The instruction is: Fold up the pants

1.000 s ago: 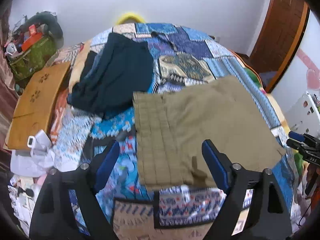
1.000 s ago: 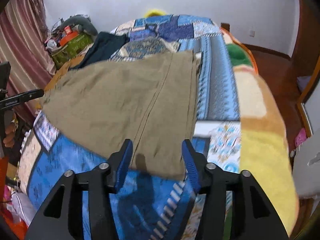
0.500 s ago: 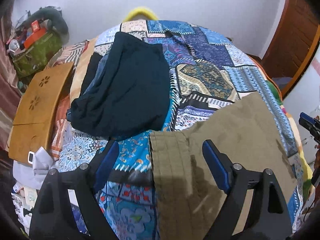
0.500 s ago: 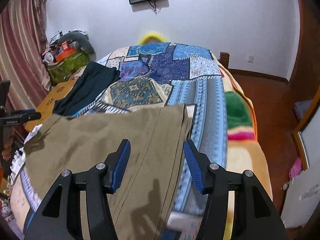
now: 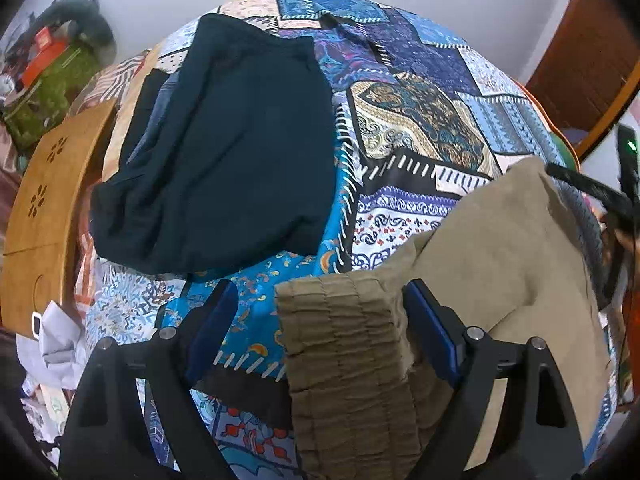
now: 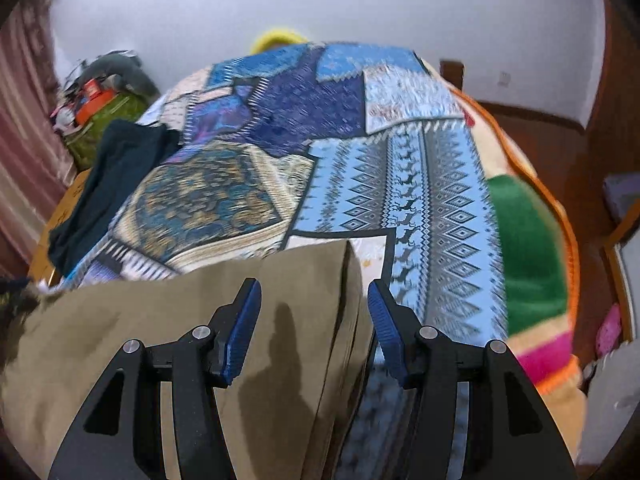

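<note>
A bed covered by a blue patchwork quilt fills both views, with a pale wall behind and a wooden door at the upper right of the left-wrist view. At the bottom of that view the left gripper has its blue-padded jaws wide apart; the ribbed elastic waistband of the khaki pants rises between them and bunches against the right pad, but the left pad stands clear of the cloth, so no pinch shows. In the right-wrist view the right gripper also stands with jaws apart, set over the doubled side edge of the pants, with the layered edge between the pads and a gap on each side; it looks placed to straddle the fold line rather than to clamp. The pants lie at the near end of the bed, low in both frames, apparently already doubled, which suggests the grippers sit at opposite ends to carry the next fold together. Farther up and left lies a dark navy garment, apart from the pants. Beyond it, at the left edge, a wooden board leans beside the bed.
</note>
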